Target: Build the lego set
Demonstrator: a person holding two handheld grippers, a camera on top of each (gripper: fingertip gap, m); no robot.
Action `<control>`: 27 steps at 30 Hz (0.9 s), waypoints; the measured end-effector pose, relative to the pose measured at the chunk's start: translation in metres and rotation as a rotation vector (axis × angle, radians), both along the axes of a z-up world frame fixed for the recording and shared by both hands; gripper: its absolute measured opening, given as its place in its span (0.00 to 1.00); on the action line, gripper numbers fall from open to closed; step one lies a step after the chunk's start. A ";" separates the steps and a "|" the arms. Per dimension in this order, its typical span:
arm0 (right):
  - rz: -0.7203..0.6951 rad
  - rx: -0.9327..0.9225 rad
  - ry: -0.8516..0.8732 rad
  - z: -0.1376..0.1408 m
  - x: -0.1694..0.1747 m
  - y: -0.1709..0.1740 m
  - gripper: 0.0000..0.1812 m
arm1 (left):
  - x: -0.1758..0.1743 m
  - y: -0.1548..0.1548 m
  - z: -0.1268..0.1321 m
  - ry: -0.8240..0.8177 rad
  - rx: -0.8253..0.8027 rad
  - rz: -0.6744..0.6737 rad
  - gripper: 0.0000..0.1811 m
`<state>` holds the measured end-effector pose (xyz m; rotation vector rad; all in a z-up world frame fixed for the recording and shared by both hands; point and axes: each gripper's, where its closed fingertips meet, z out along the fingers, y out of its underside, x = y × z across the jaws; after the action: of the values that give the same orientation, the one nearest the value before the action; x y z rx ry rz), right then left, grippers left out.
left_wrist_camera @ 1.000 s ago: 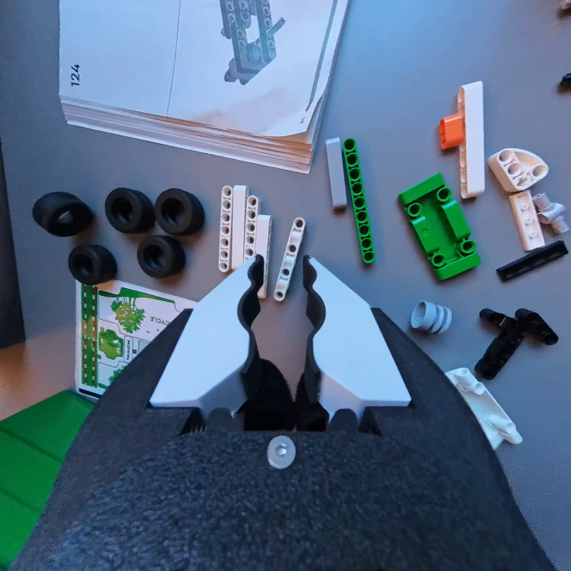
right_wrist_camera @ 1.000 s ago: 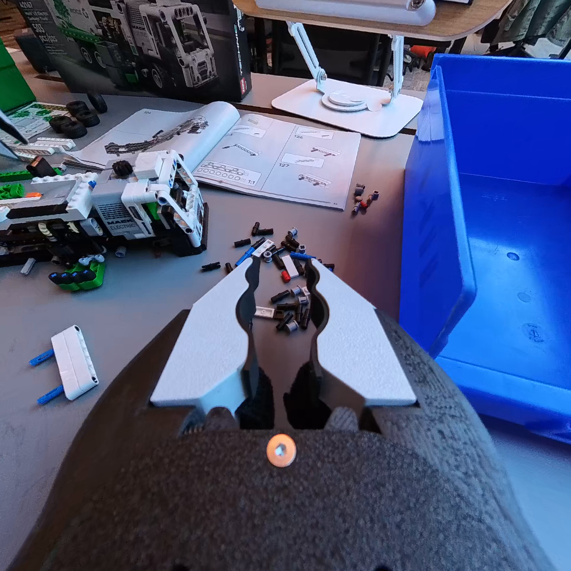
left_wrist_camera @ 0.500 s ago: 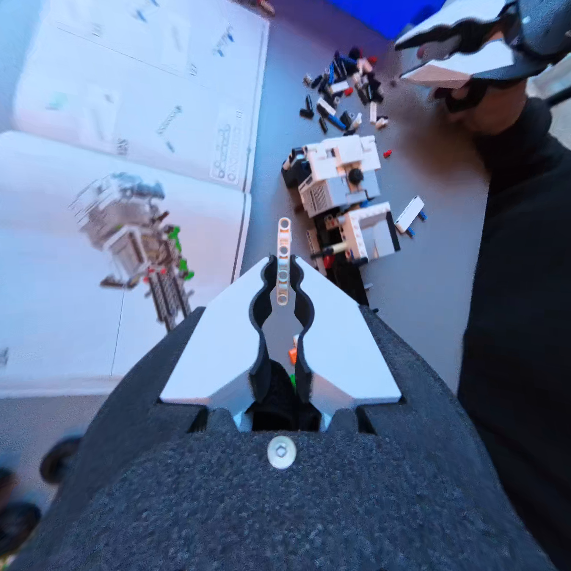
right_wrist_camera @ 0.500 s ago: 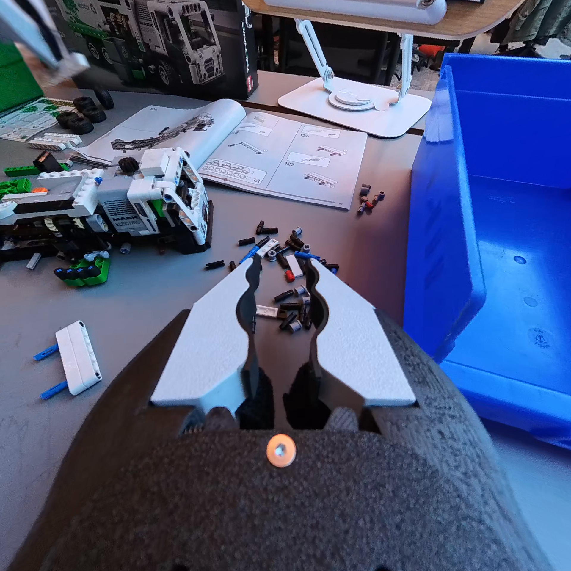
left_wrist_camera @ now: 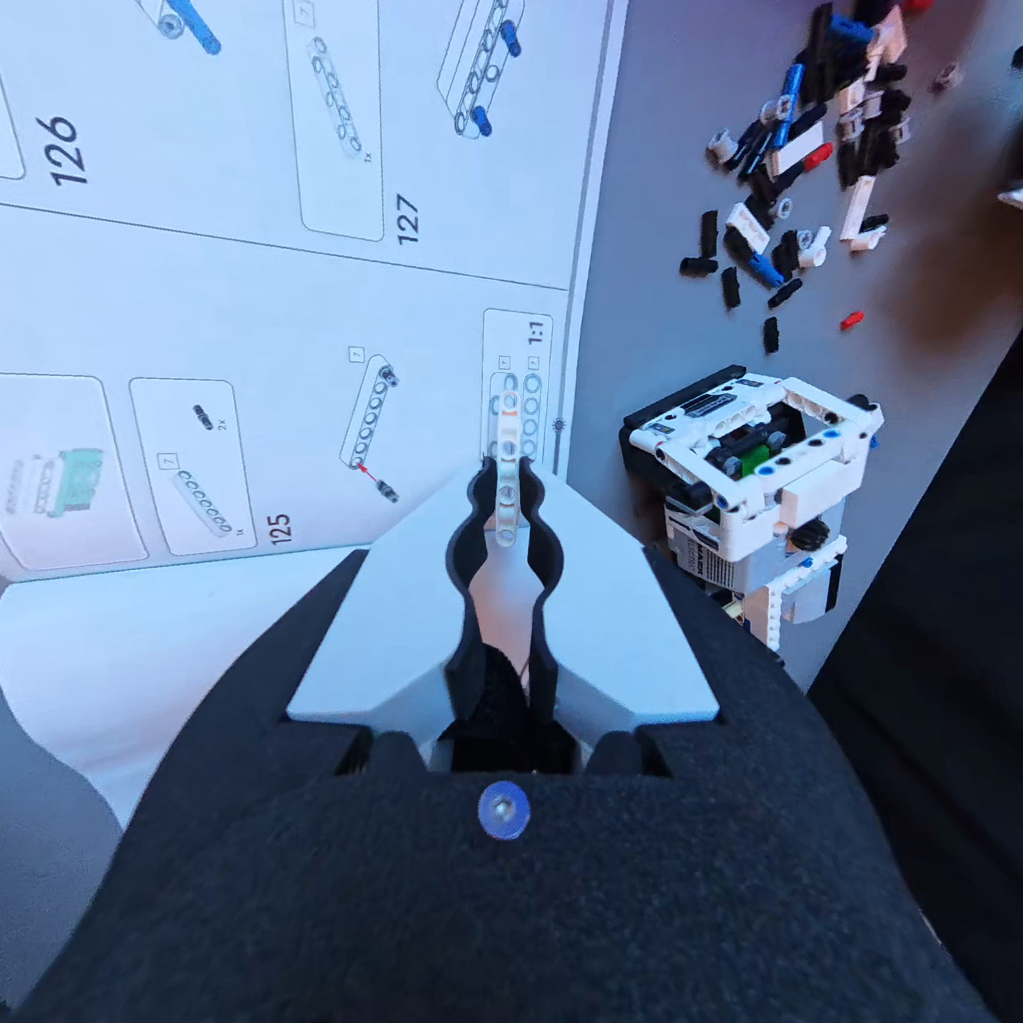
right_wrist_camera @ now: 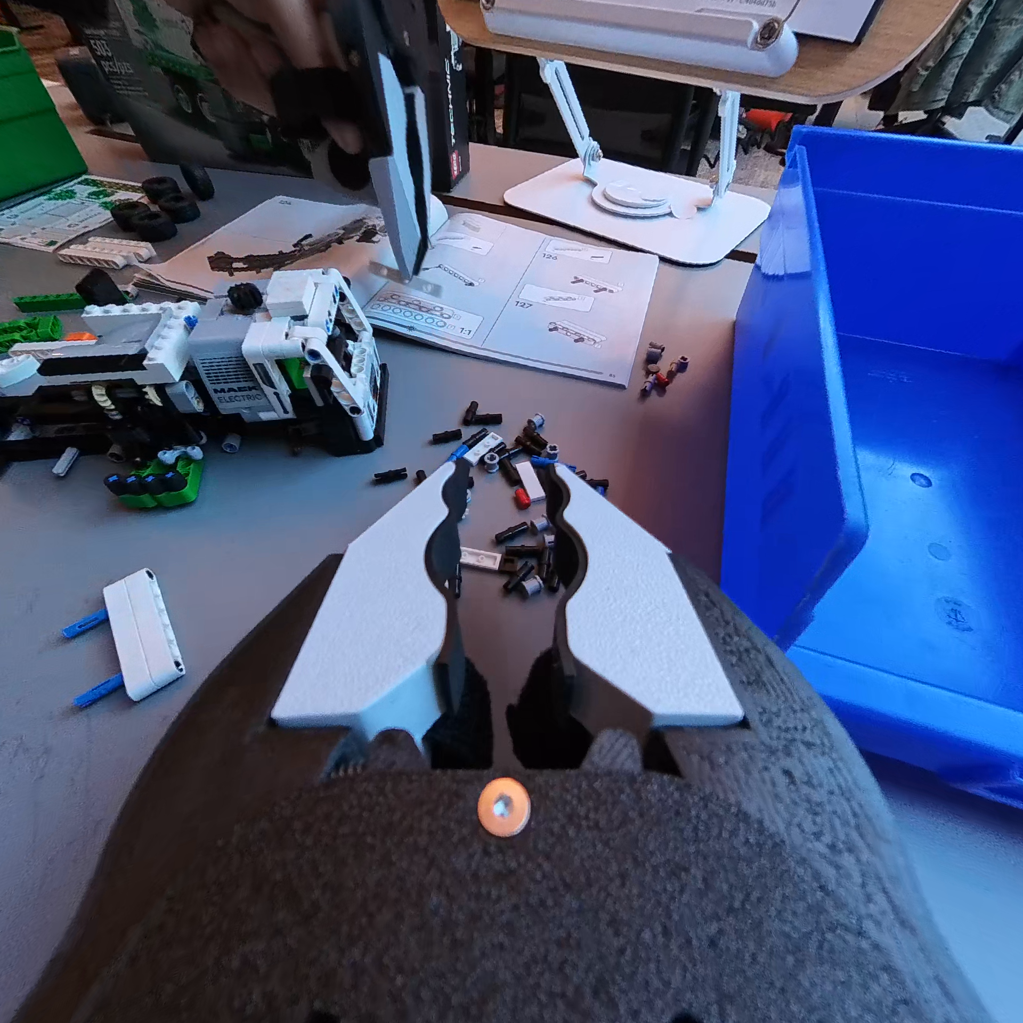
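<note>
My left gripper (left_wrist_camera: pixel 506 468) is shut on a thin white beam with holes (left_wrist_camera: pixel 507 443) and holds it over the lower right corner of the open instruction booklet (left_wrist_camera: pixel 221 277), over printed beam outlines. In the right wrist view the left gripper (right_wrist_camera: pixel 409 260) points down at the booklet (right_wrist_camera: pixel 553 310) with the beam (right_wrist_camera: pixel 407 279) at its tip. My right gripper (right_wrist_camera: pixel 506 476) is open and empty above a pile of small pins and plates (right_wrist_camera: pixel 520 553). The part-built white truck (right_wrist_camera: pixel 221 376) lies left of the pile and also shows in the left wrist view (left_wrist_camera: pixel 758 487).
A blue bin (right_wrist_camera: pixel 885 443) stands on the right. A white panel with blue pins (right_wrist_camera: pixel 144 631) and a green piece with black pins (right_wrist_camera: pixel 155 481) lie front left. Black tyres (right_wrist_camera: pixel 155 210), white beams (right_wrist_camera: pixel 105 252), a sticker sheet, the set's box and a lamp base (right_wrist_camera: pixel 636 205) are at the back. Some 20 cm of space lies between my two pairs of fingers.
My left gripper shut on a white beam from the row beside the tyres and carried it over to the open booklet page. The right gripper has barely moved.
</note>
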<state>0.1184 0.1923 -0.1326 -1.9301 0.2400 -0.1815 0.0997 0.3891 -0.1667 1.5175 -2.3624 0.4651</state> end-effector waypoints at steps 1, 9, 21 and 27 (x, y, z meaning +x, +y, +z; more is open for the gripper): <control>0.001 0.000 -0.001 0.000 0.000 0.000 0.15 | 0.000 -0.001 -0.002 0.011 0.003 0.010 0.03; 0.006 0.015 -0.002 0.002 -0.002 -0.002 0.14 | -0.002 -0.002 -0.011 0.058 0.002 0.053 0.03; 0.008 0.018 -0.027 0.004 -0.004 -0.002 0.14 | -0.002 -0.020 0.018 -0.038 -0.086 -0.025 0.04; 0.172 0.414 -0.101 0.082 -0.045 -0.013 0.14 | -0.069 -0.115 0.136 -0.192 -0.522 -0.072 0.04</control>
<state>0.0736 0.1793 -0.0502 -1.5167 0.0374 -0.1043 0.0307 0.2745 -0.0307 1.1825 -2.1746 1.1470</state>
